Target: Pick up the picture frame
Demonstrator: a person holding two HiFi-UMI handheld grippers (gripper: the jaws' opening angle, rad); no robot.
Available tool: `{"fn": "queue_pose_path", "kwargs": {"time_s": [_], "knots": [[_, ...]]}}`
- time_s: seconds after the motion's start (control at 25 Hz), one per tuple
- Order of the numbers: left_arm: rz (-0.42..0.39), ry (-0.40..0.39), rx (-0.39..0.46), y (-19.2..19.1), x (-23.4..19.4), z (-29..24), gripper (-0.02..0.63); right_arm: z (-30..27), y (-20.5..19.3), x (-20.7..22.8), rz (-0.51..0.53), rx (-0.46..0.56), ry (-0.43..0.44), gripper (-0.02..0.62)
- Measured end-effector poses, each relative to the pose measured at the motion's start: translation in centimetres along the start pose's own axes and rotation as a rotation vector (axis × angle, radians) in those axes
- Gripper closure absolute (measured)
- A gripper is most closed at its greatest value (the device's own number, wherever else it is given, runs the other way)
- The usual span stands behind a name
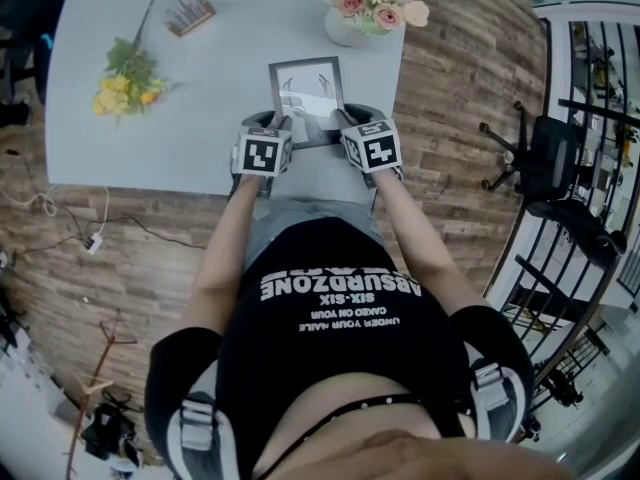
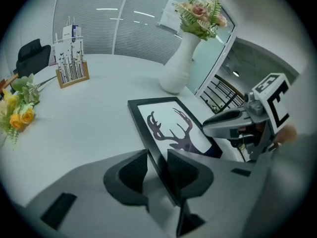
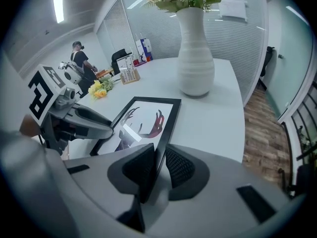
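The picture frame (image 1: pixel 308 93) lies flat on the table (image 1: pixel 200 98) near its front edge, before the vase (image 1: pixel 345 30); the left tongs (image 2: pixel 157 170) and right tongs (image 3: pixel 159 167) straddle opposite side rails, released and not yet clamping, likely so a two-sided lift keeps it level

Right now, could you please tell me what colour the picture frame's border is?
The picture frame has a black border, clearest in the left gripper view.

Left tongs (image 2: pixel 157 168), right tongs (image 3: pixel 159 166): angled downward, jaws parted
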State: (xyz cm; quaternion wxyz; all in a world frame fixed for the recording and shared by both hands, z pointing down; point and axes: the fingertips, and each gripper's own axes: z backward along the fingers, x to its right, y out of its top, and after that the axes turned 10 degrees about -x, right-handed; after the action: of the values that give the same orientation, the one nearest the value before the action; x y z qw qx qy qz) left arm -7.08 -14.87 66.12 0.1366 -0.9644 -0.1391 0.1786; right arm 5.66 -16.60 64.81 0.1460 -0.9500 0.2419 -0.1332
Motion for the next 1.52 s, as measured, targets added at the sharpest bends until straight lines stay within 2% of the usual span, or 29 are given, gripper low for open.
{"fn": "queue_pose_path", "kwargs": {"time_s": [0.2,0.6,0.76,1.0,1.52], "knots": [[0.005,0.005,-0.012,-0.1,0.0,-0.3,0.485,-0.8,-0.2,0.1,-0.048,-0.022,0.043,0.48],[0.001,0.013,-0.004,0.0,0.0,-0.2,0.485,-0.9,-0.1,0.2,-0.074,-0.012,0.062,0.483],[0.019,0.0,0.0,-0.4,0.1,-0.3,0.485,-0.6,-0.1,0.2,-0.12,-0.013,0.069,0.492],[0.031,0.017,-0.011,-0.4,-0.1,0.2,0.486,-0.5,0.0,0.0,-0.123,-0.039,0.064,0.499],[0.052,-0.011,-0.018,-0.6,0.3,1.3,0.489,0.4,0.1,-0.5,-0.133,-0.039,0.064,0.502]]}}
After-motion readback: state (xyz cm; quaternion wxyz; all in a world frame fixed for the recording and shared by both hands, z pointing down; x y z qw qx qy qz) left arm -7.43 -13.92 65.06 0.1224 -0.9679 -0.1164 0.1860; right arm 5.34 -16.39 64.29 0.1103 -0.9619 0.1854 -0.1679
